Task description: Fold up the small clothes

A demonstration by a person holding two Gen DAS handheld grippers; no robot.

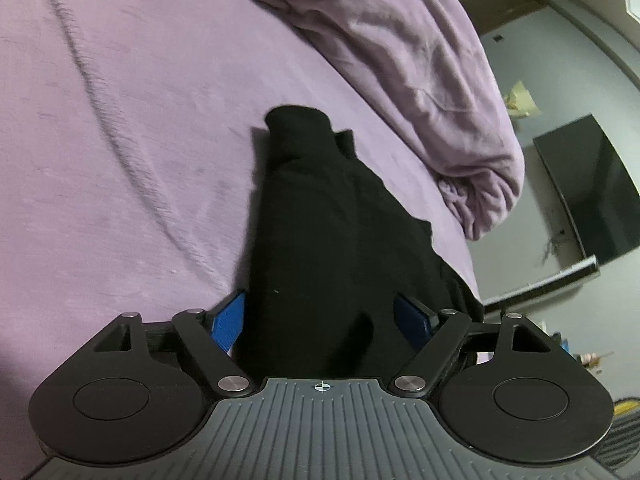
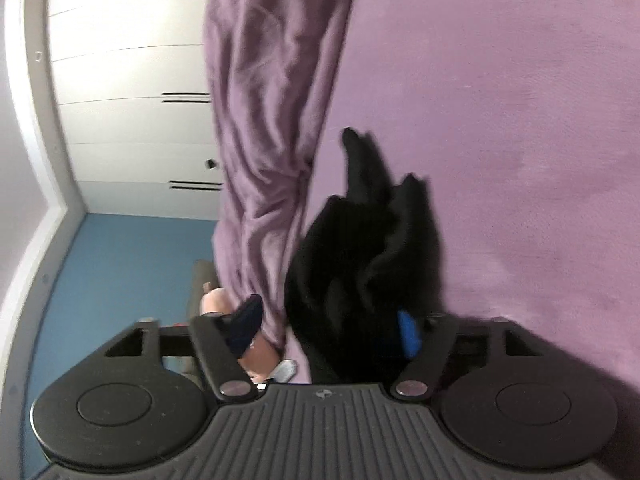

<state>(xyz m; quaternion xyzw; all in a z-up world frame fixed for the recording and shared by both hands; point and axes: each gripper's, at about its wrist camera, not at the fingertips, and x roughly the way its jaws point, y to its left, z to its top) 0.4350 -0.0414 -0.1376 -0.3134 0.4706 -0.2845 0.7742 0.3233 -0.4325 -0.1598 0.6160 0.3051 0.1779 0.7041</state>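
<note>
- Black fabric, a small dark garment (image 1: 320,232), lies bunched on a mauve bedsheet (image 1: 120,140) and runs lengthwise away from the left gripper (image 1: 324,320) towards the far side of the bed.
- Left gripper: its two blue pads (image 1: 230,320) stand wide apart, one at each side of the garment's near end. The cloth fills the space between them. The left pad sits just at the cloth's edge; whether either pad presses on it cannot be told.
- In the right wrist view the same garment (image 2: 360,248) is rumpled into folds, with two narrow ends pointing to the far side.
- Right gripper (image 2: 332,332): its jaws are spread wide. One blue pad (image 2: 410,332) shows on the right, half buried in the black cloth. The left finger (image 2: 244,328) is off the garment, out past the edge of the bed, so the cloth lies against the right side of the gap only. Nothing is clamped here.
- A crumpled mauve blanket (image 1: 420,80) is heaped on the bed, to the right of the garment in the left wrist view, close beside it but apart.
- Beyond the bed are white wardrobe doors (image 2: 132,80) and a blue floor (image 2: 120,272) in the right wrist view, and a dark screen (image 1: 592,184) against a grey wall in the left wrist view.
</note>
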